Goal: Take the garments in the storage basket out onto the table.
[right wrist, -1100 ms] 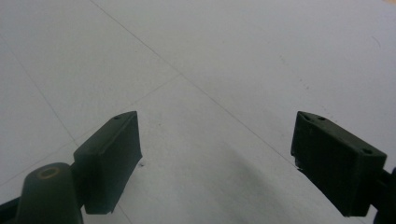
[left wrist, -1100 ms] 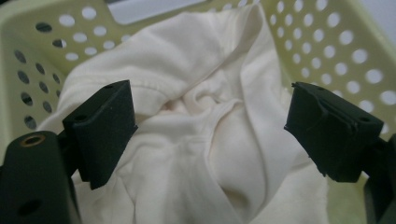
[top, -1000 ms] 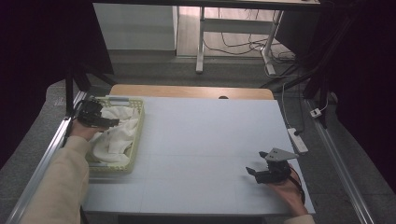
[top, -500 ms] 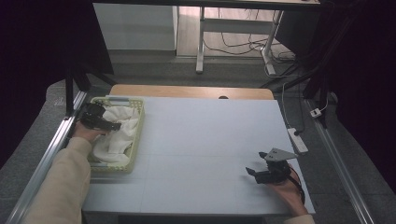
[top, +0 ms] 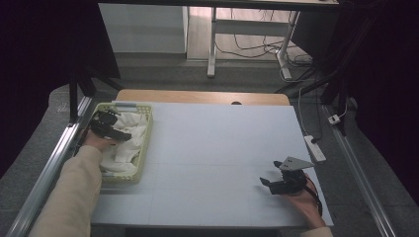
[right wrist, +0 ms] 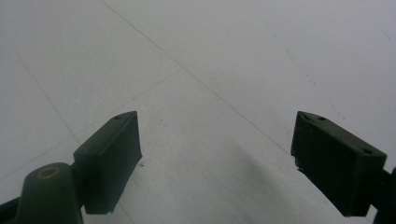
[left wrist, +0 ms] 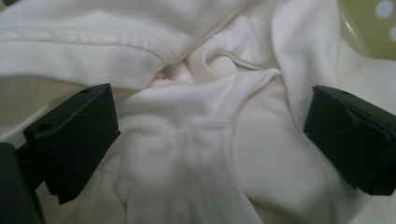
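High view: at the left edge of the white worktop (top: 217, 148) stands a pale green perforated basket (top: 143, 143) holding crumpled white cloth (top: 129, 140). The left gripper (top: 114, 129) is down inside it over the cloth, its jaws just having been opening. The right gripper (top: 269, 181) waits near the worktop's front right corner, jaws spread, nothing between them.

Left gripper view: the left gripper (left wrist: 210, 135) has its jaws wide apart, straddling a raised fold of the white cloth (left wrist: 201, 154) without pinching it; the basket wall (left wrist: 369, 28) shows at the top right.

Right gripper view: the right gripper (right wrist: 217, 149) is released over bare worktop (right wrist: 210, 60).

By my reading, nothing has been lifted out yet; gripping the cloth, carrying it to the open worktop and any handling there all remain.
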